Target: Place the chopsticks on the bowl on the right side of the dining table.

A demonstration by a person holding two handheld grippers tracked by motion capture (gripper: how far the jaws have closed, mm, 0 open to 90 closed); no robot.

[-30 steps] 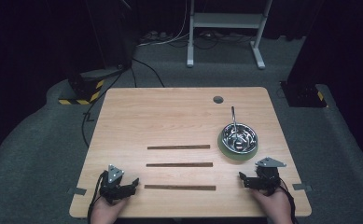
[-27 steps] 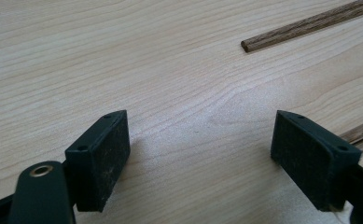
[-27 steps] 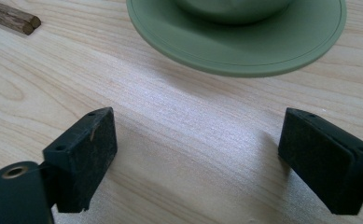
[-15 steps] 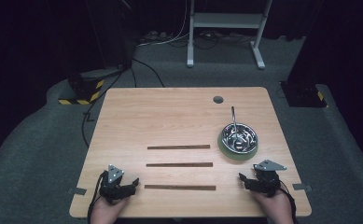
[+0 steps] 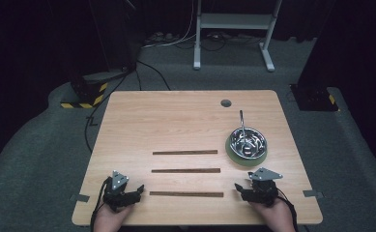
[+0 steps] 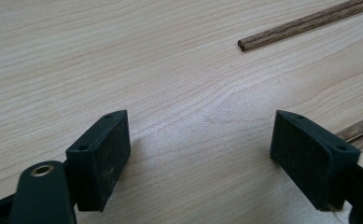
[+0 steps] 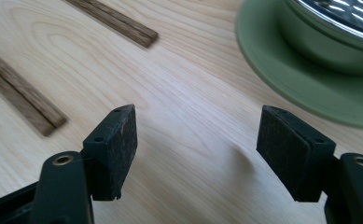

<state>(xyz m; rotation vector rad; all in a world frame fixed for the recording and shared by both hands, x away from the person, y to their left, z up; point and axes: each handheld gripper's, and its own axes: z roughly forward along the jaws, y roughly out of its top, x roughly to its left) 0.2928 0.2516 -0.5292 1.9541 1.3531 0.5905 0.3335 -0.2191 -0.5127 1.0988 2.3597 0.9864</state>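
Note:
Three wooden strips lie side by side mid-table: the far one (image 5: 184, 152), the middle one (image 5: 185, 170) and the near one (image 5: 186, 194). My left gripper (image 5: 138, 190) (image 6: 200, 135) rests low on the table, open and empty, just left of the near strip (image 6: 359, 128); the end of the middle strip (image 6: 305, 23) lies farther ahead. My right gripper (image 5: 238, 188) (image 7: 198, 126) sits right of the near strip (image 7: 20, 95). Its jaws have just been closing a little, but they stand open with only bare wood between them.
A metal bowl (image 5: 247, 142) with a utensil handle (image 5: 242, 121) sticking out sits on a green saucer (image 7: 310, 88), just beyond the right gripper. A round cable hole (image 5: 225, 103) is near the table's far edge. Cables and a white stand are on the floor behind.
The right hand and its gripper have shifted left, toward the right end of the near strip. The left gripper has stayed in place.

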